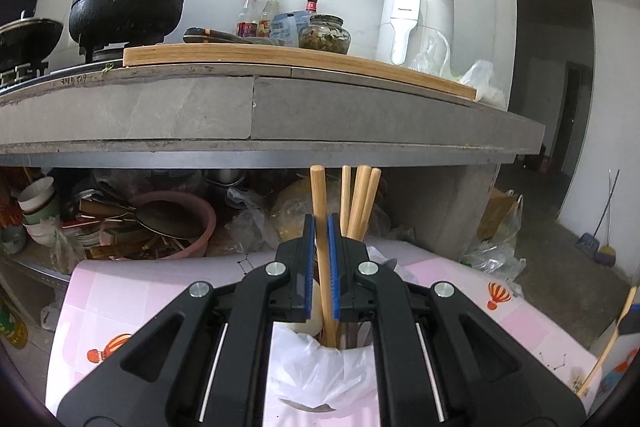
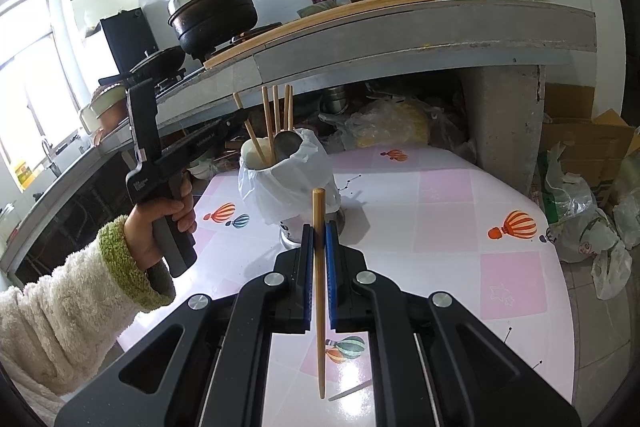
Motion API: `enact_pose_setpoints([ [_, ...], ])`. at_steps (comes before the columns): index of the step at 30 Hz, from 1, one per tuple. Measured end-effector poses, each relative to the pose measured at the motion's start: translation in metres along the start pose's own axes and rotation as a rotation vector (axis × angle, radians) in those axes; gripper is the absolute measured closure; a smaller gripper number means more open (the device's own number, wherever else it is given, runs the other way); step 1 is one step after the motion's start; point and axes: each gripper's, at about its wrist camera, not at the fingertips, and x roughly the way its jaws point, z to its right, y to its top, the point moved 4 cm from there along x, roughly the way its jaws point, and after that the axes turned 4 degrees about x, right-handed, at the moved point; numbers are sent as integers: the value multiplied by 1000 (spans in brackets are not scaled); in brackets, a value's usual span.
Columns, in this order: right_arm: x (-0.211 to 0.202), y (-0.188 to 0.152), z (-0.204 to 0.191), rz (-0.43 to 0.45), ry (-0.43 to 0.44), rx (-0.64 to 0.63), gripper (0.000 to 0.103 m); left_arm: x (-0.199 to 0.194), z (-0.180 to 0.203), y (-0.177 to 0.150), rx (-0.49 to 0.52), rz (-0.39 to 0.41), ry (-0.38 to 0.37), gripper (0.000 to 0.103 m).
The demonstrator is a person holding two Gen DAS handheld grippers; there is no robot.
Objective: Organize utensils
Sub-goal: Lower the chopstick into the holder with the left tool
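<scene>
A pale wooden chopstick (image 1: 322,247) is clamped upright in the closed left gripper (image 1: 321,259), its lower end already inside the bag-lined utensil holder (image 2: 280,179) on the pink tiled surface (image 2: 440,211). A second wooden chopstick (image 2: 319,287) is pinched upright in the closed right gripper (image 2: 319,267), nearer than the holder, which stands beyond it slightly left.

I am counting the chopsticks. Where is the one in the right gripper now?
In the right wrist view, the chopstick stands upright in the shut right gripper, above the pink table, apart from the holder.
</scene>
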Motion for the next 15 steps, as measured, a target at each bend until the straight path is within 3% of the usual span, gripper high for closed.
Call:
enact_pose_setpoints([
  [15, -3, 19, -13, 28, 19, -23, 97, -24, 14, -6, 152, -33, 91, 96],
])
